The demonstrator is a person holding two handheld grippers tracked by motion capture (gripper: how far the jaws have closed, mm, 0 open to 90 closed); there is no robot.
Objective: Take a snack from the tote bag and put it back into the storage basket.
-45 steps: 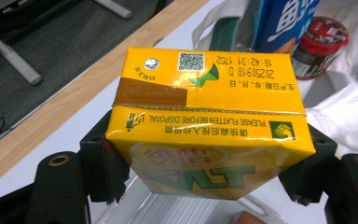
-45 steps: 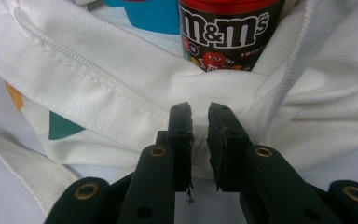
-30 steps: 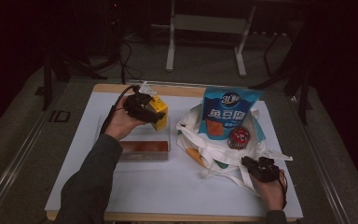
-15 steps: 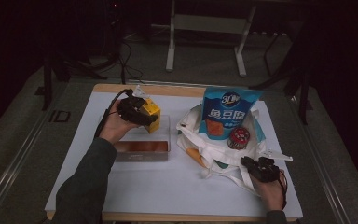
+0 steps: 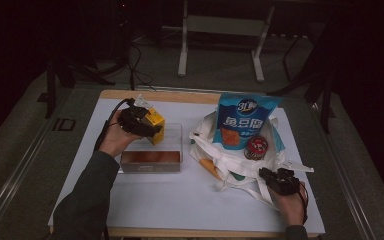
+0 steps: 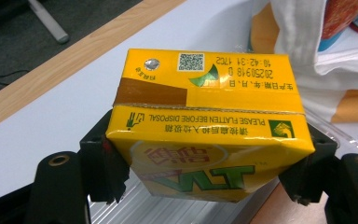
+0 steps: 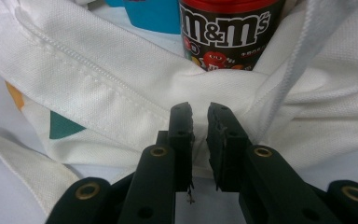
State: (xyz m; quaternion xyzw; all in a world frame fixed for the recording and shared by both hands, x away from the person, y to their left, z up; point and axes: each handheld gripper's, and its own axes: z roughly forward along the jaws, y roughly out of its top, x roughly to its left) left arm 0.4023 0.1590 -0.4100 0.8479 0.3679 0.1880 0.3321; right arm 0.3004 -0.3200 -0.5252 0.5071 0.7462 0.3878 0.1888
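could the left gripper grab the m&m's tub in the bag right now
Probably not: the left gripper is clamped on the yellow carton, so its jaws are full; the tub sits across in the white bag.

High view sits above the person's side, looking fwd and down over the whole surface (image 5: 180, 200), fairly far off. Left claw (image 6: 205, 172) cam looks along its jaws, v. close on the yellow carton (image 6: 205, 116). Right claw (image 7: 199, 126) cam is close on the white tote bag (image 7: 121, 93). All three share that bag.
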